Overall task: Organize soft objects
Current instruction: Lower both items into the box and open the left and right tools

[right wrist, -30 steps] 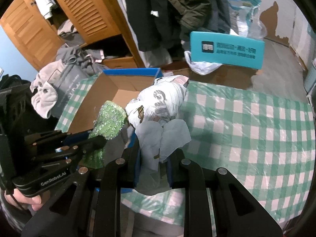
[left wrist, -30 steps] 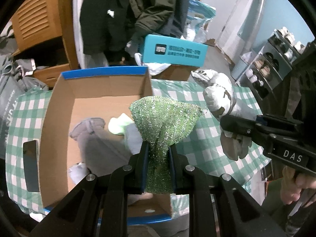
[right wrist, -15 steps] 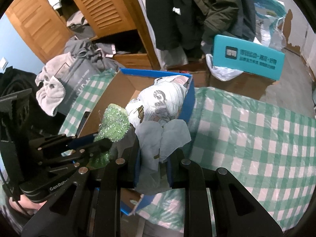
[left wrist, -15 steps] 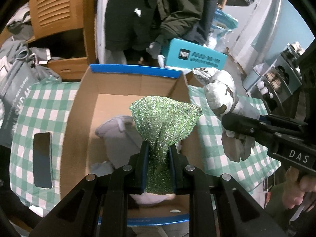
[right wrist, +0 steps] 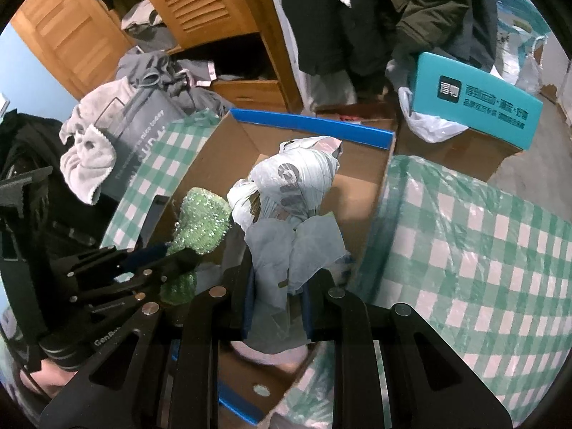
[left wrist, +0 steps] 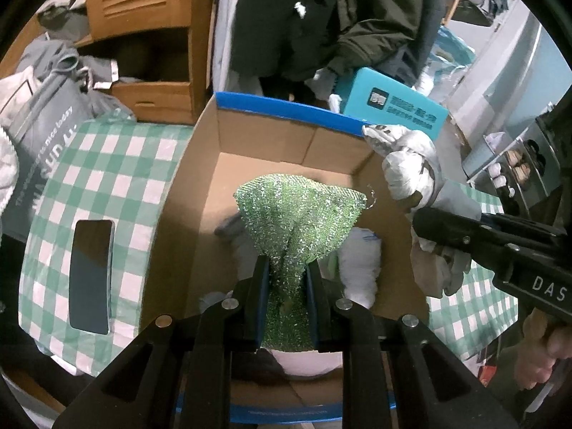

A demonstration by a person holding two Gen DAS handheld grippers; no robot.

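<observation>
My left gripper [left wrist: 286, 268] is shut on a glittery green mesh cloth [left wrist: 300, 214] and holds it above the open cardboard box [left wrist: 271, 143] with blue rims. My right gripper [right wrist: 277, 282] is shut on a white-grey wrapped soft bundle [right wrist: 289, 186] and holds it over the box's right side; the bundle also shows in the left wrist view [left wrist: 414, 171]. Grey and white soft items [left wrist: 359, 264] lie inside the box under the green cloth. The left gripper and green cloth show in the right wrist view [right wrist: 203, 225].
The box stands on a green-checked tablecloth [right wrist: 482, 250]. A black phone [left wrist: 89, 275] lies on the cloth left of the box. A teal box [right wrist: 475, 103], hanging coats, a wooden cabinet [right wrist: 200, 0] and a grey bag [left wrist: 43, 150] stand behind.
Both grippers have moved left over the box with their loads; the green cloth now hangs above the box's middle and the bundle above its right wall.
</observation>
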